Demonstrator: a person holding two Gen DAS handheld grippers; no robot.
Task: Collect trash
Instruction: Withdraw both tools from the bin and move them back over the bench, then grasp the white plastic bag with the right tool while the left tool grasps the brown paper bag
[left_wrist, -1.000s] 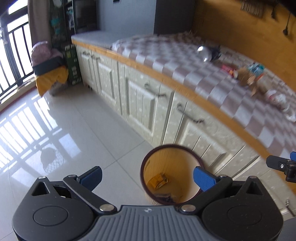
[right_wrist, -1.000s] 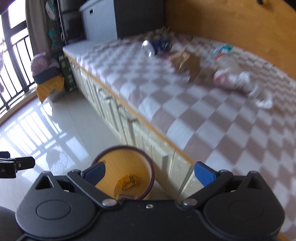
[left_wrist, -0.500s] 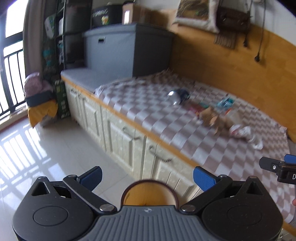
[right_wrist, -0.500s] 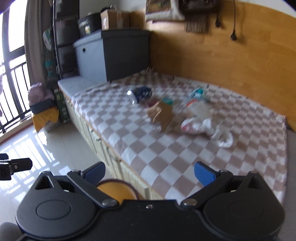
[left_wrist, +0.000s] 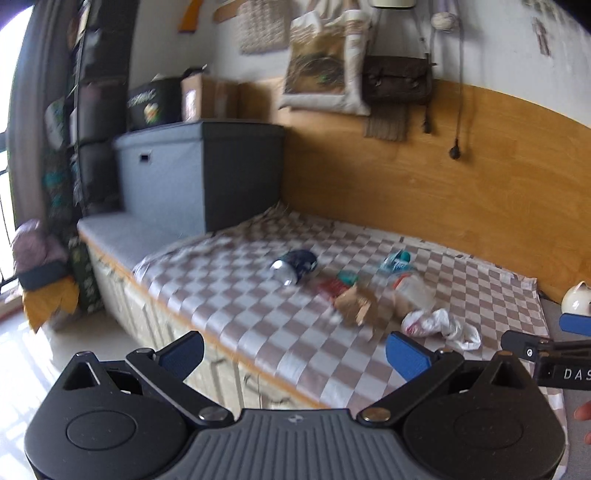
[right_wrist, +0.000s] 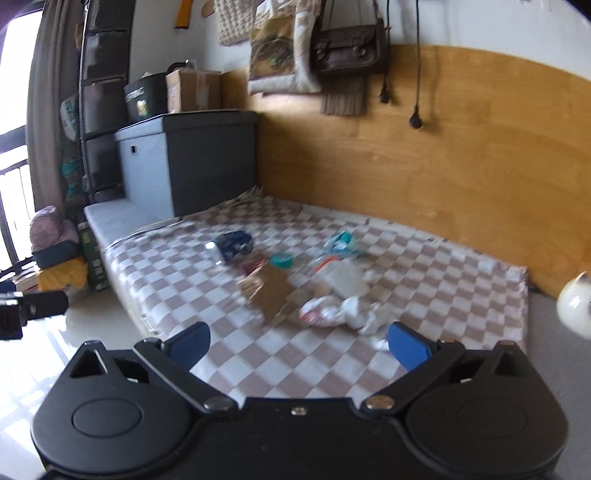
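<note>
lying beyond the spread right claw (right_wrist: 298, 347), white bag (right_wrist: 343, 312).

Daylight from left; motion blur, fisheye edges

Black left gripper (left_wrist: 293, 354) (blue fingertip pads (left_wrist: 408, 356))

Checkered mat (left_wrist: 236, 295) is spread on the platform bed (left_wrist: 110, 232); crushed can (left_wrist: 293, 266), brown paper bag (left_wrist: 354, 304), white plastic bag (left_wrist: 439, 326), small wrappers are scattered on it.
</note>
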